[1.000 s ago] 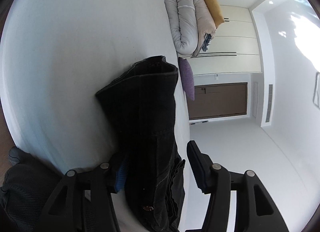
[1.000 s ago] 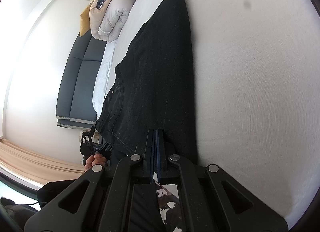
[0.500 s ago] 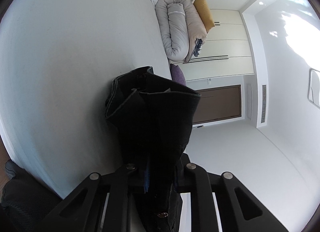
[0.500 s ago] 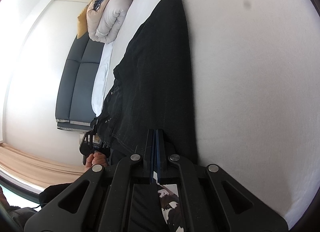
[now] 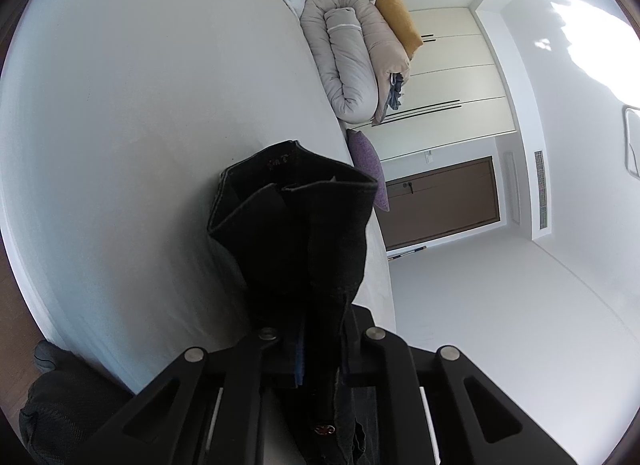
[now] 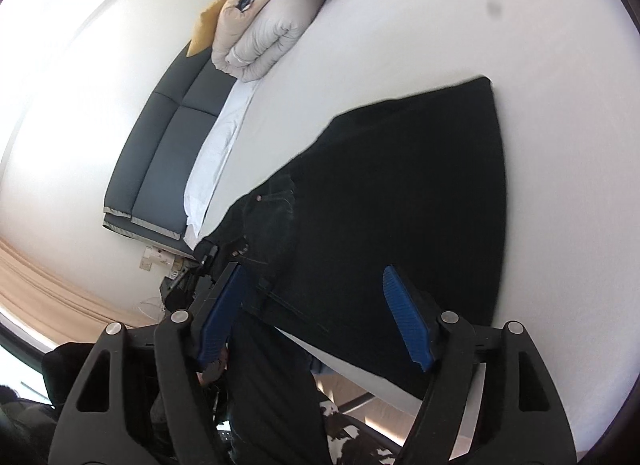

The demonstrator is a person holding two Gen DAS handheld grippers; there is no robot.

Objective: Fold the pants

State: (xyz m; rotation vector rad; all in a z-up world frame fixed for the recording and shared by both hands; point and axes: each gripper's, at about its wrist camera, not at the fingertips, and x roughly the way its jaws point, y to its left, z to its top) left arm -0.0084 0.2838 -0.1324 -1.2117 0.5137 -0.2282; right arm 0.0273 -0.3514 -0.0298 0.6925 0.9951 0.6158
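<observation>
Black pants [image 6: 392, 201] lie on the white bed [image 6: 440, 25], folded lengthwise, waist toward the bed's near edge. My right gripper [image 6: 316, 317] is open and empty, its blue pads [image 6: 406, 321] spread just above the pants near the bed edge. My left gripper [image 5: 320, 341] is shut on the pants' waistband end [image 5: 300, 233], which rises bunched up from between the fingers, lifted off the bed [image 5: 120, 105]. A metal button [image 5: 324, 429] shows low between the fingers.
A rolled grey duvet [image 5: 348, 65], a yellow pillow [image 5: 396, 13] and a purple cushion [image 5: 368, 165] lie at the bed's far end. A dark sofa [image 6: 168, 145] stands beside the bed. A brown door [image 5: 440, 201] and white wardrobe [image 5: 452, 77] are beyond.
My left gripper closed on the pants' waistband and lifted it. My right gripper let go of the pants, opened wide and swung its view across them.
</observation>
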